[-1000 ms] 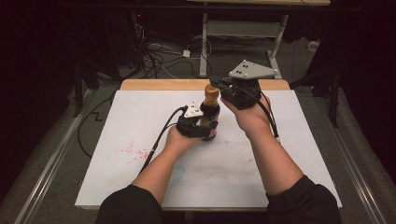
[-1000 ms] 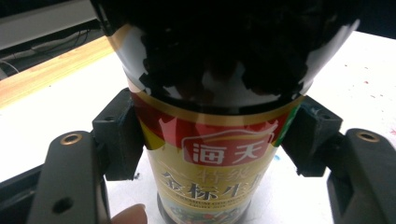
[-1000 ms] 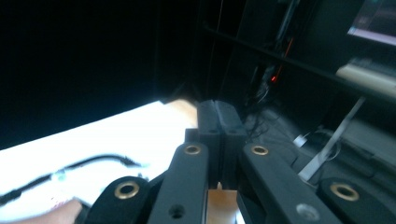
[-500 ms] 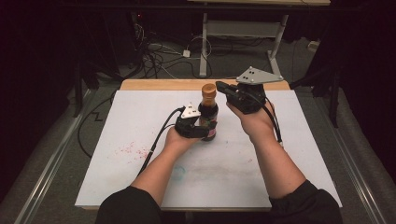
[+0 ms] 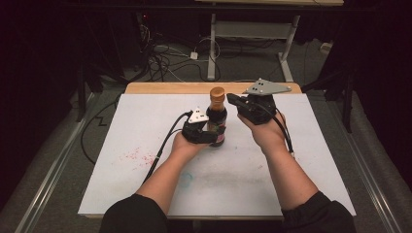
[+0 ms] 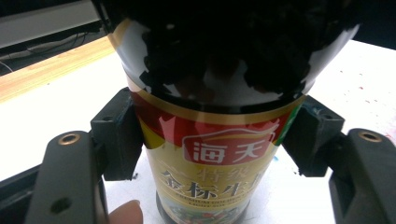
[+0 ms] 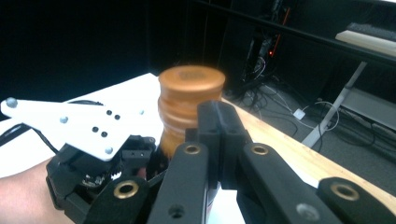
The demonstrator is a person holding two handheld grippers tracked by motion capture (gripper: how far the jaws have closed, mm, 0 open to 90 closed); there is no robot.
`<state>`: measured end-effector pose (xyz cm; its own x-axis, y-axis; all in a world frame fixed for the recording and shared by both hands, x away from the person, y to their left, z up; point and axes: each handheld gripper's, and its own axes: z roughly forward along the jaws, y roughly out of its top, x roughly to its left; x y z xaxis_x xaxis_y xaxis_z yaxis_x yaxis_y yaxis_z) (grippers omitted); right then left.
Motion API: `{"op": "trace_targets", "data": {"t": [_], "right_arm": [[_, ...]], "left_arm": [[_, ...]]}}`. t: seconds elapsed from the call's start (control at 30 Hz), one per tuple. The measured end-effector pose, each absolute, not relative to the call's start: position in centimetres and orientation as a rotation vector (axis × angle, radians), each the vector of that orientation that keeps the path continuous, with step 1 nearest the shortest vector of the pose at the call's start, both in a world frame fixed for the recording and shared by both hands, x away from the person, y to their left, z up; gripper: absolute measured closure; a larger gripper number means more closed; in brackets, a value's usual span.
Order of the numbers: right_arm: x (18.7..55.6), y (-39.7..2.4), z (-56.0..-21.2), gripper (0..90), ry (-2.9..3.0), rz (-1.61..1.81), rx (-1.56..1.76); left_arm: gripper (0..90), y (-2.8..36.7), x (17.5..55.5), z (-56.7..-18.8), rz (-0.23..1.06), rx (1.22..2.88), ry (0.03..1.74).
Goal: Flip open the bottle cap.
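A white-topped bench (image 5: 145,121) with a wooden far edge fills the middle of the high view, with dark floor and cables beyond it. Faint red specks mark the bench near its left side.

A dark sauce bottle (image 5: 216,121) stands upright near the middle of the bench, toward its far edge. It has a red and gold label and a brown screw cap (image 5: 216,92).

The left gripper (image 5: 210,136) is clamped on the bottle's lower body. In the left gripper view its fingers (image 6: 119,135) press on both sides of the label, closed as far as the bottle allows.

The right gripper (image 5: 232,100) is held just to the right of the cap, at about cap height. In the right gripper view its fingers (image 7: 219,140) are pressed together, holding nothing, with the cap (image 7: 190,105) just beyond them.

Risks, as a judgement: with its fingers closed, the right gripper cannot take the cap; moving in like this would knock the top of the bottle sideways. The bottle is tall and held low, so a push at the cap could tilt it within the left gripper's hold. If the fingers open late or off-centre, they could slip on the round cap.
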<state>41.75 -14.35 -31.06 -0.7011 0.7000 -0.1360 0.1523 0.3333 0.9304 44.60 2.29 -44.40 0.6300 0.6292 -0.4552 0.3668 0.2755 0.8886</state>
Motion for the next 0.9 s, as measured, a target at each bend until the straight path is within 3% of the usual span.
{"op": "trace_targets", "data": {"t": [0.9], "right_arm": [[42.16, -13.51, -30.97, 90.0, 2.102, 1.329, 0.748]], "left_arm": [[28.8, 2.25, 44.56, -44.42, 0.22, 1.33, 0.945]]}}
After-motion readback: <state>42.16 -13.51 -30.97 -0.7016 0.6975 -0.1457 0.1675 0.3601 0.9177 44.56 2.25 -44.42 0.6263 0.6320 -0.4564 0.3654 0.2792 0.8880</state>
